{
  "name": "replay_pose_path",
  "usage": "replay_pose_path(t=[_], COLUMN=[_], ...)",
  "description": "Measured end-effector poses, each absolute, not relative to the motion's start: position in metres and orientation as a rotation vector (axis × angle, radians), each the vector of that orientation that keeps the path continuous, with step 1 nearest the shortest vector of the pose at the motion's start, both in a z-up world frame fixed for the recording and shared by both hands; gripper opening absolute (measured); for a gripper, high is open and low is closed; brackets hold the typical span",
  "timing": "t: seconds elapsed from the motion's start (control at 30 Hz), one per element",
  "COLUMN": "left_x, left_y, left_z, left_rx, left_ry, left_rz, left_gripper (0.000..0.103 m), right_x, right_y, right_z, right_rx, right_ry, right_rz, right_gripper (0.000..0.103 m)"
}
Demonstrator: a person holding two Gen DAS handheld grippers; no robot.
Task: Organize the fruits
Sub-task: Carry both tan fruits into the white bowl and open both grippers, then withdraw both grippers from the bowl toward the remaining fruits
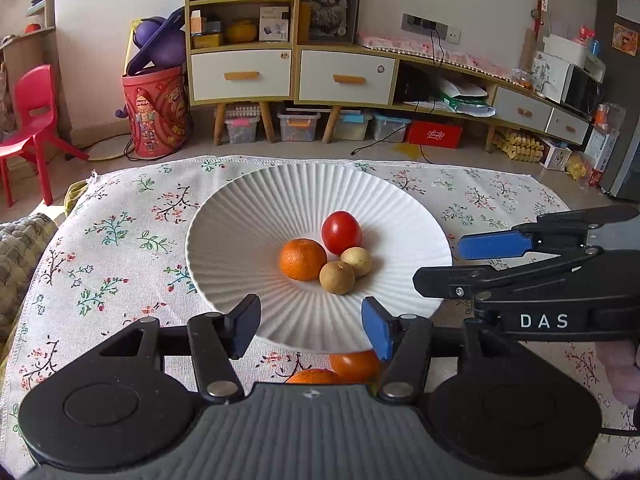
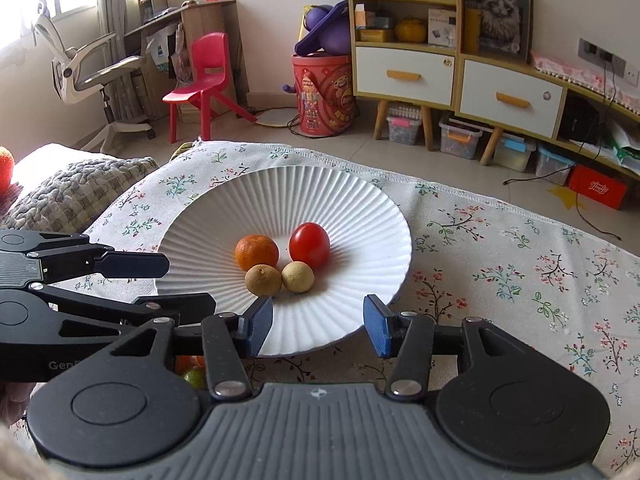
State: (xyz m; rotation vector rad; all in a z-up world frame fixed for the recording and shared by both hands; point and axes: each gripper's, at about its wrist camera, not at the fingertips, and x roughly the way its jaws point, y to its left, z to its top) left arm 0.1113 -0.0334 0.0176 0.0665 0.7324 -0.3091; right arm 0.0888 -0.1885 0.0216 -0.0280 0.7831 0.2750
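Observation:
A white ribbed plate (image 1: pixel 256 216) (image 2: pixel 360 216) sits on the floral tablecloth. It holds a mandarin (image 1: pixel 303 259) (image 2: pixel 256 252), a red tomato (image 1: pixel 341 232) (image 2: pixel 309 244) and two small tan longans (image 1: pixel 337 277) (image 1: pixel 357 261) (image 2: pixel 263 279) (image 2: pixel 297 277). My left gripper (image 1: pixel 311 328) is open and empty over the plate's near rim. My right gripper (image 2: pixel 319 327) is open and empty at the near rim too. Each gripper shows in the other's view, the right (image 1: pixel 448 264) and the left (image 2: pixel 188 284). More orange fruit (image 1: pixel 352 366) lies on the cloth below the left gripper, partly hidden.
The floral cloth (image 1: pixel 112 240) (image 2: pixel 520 280) covers the table. A grey knitted cushion (image 2: pixel 76 188) lies to the left. A green and an orange fruit (image 2: pixel 192 372) peek out under the right gripper. Cabinets, a red chair (image 2: pixel 204 76) and bins stand beyond.

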Motion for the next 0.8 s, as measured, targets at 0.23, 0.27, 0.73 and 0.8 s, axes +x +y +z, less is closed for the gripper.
replay_pose_path(t=[0.23,0.27,0.73,0.8], left_x=[0.099,0.097,0.061,0.057], left_y=[-0.017,-0.015,-0.008,-0.007], left_z=[0.022,0.022,0.018,0.017], left_rx=[0.05,0.048,0.067,0.071], left_ry=[0.731,0.733,0.766,0.766], left_rz=[-0.292,-0.288,-0.293,-0.29], left_gripper=[0.061,0.062,0.081,0.084], right_x=[0.079,0.076,0.05,0.048], right_y=[-0.191,-0.192,-0.194,-0.193], right_z=[0.022,0.022,0.027,0.026], right_rx=[-0.043,-0.04,-0.054,-0.06], right_ry=[0.809,0.812,0.801,0.801], right_rz=[0.244,0.238,0.232,0.235], right_gripper=[0.059,0.061,0.078,0.082])
